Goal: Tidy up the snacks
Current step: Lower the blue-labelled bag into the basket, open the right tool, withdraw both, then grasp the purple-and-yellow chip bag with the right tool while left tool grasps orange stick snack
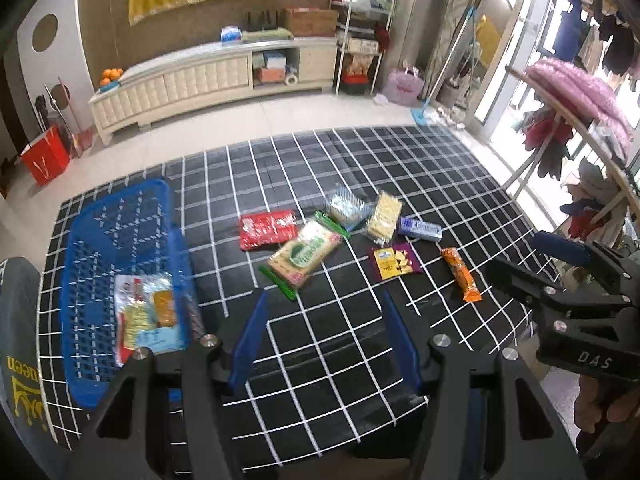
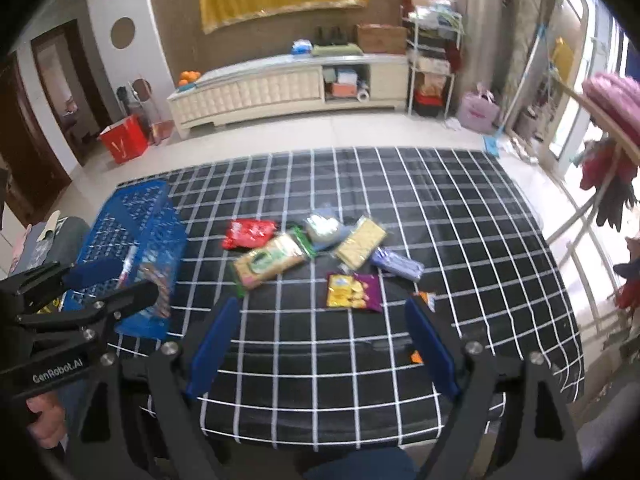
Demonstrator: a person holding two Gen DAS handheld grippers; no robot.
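Note:
A blue plastic basket point(image 1: 120, 216) stands at the table's left and holds a few snack packs point(image 1: 146, 322). On the checked cloth lie a red pack point(image 1: 267, 229), a green-and-tan cracker pack point(image 1: 305, 256), a clear blue pack point(image 1: 346, 206), a pale yellow cracker pack point(image 1: 384, 216), a purple-white pack point(image 1: 420, 229), a yellow-purple pack point(image 1: 396, 264) and an orange bar point(image 1: 460, 274). My left gripper point(image 1: 324, 312) is open and empty above the near cloth. My right gripper point(image 2: 320, 320) is open and empty, just short of the yellow-purple pack point(image 2: 352, 291). The orange bar point(image 2: 425, 298) is mostly hidden behind the right finger.
The table has a black cloth with white grid lines point(image 1: 360, 152); its near edge is by the grippers. The basket also shows in the right wrist view point(image 2: 132, 224). A cream cabinet point(image 1: 208, 76) and a clothes rack point(image 1: 580, 120) stand beyond.

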